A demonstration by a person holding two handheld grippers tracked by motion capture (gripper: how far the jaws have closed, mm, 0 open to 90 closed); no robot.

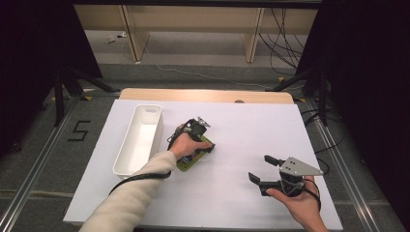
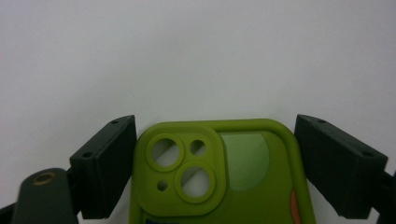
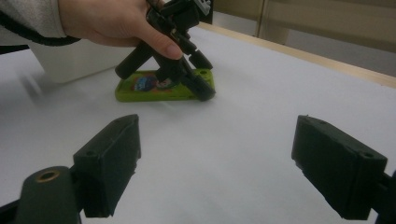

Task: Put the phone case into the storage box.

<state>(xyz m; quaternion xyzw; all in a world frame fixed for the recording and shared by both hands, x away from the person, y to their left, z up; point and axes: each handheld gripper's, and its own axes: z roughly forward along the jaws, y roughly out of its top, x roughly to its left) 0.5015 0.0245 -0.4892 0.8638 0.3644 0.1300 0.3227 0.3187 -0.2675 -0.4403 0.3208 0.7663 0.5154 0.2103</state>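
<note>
A lime-green phone case [image 2: 243,186] lies flat on the white table sheet, back side up, with its camera cut-outs showing. My left gripper [image 2: 215,126] points down over its camera end, one pad against each long edge. In the high view the left gripper [image 1: 207,145] and the phone case [image 1: 189,162] sit near the table's middle, partly under the hand. My right gripper [image 1: 260,168] hovers open at the front right, nothing between its jaws. In the right gripper view the right gripper [image 3: 218,122] looks toward the phone case [image 3: 140,91] and the left gripper [image 3: 198,86].
A long white bin [image 1: 126,140] stands left of the phone case, empty as far as I see. The white sheet [image 1: 251,125] covers the table, whose wooden far edge [image 1: 208,94] shows. Cables trail from both grippers.
</note>
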